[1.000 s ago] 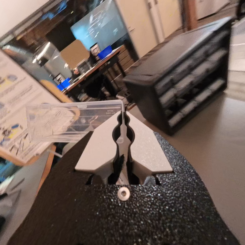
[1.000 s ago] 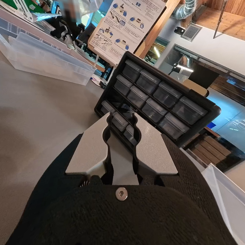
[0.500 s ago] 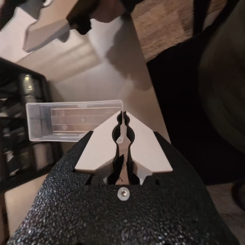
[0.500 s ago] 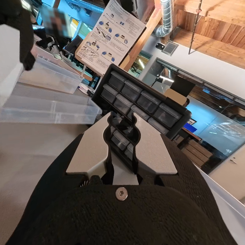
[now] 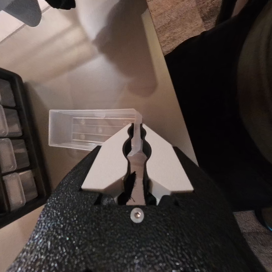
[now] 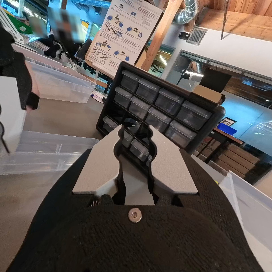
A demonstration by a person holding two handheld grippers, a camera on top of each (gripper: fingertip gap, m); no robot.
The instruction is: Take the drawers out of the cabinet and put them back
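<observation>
My left gripper is shut on the front tab of a clear plastic drawer. It holds the drawer sideways, low over the beige table and just right of the black cabinet. I cannot tell if the drawer touches the table. My right gripper is open and empty, a short way in front of the cabinet. Most of the cabinet's slots hold clear drawers. An empty slot shows right behind my fingertips.
A clear bin lies at the left, another farther back, and a third at the right. A hand in a black sleeve is at the left edge. A poster stands behind. The table edge borders something dark.
My left gripper has swung round with the drawer, from facing the room to looking down at the table beside the cabinet. My right gripper has backed off the cabinet a little and stays open.
</observation>
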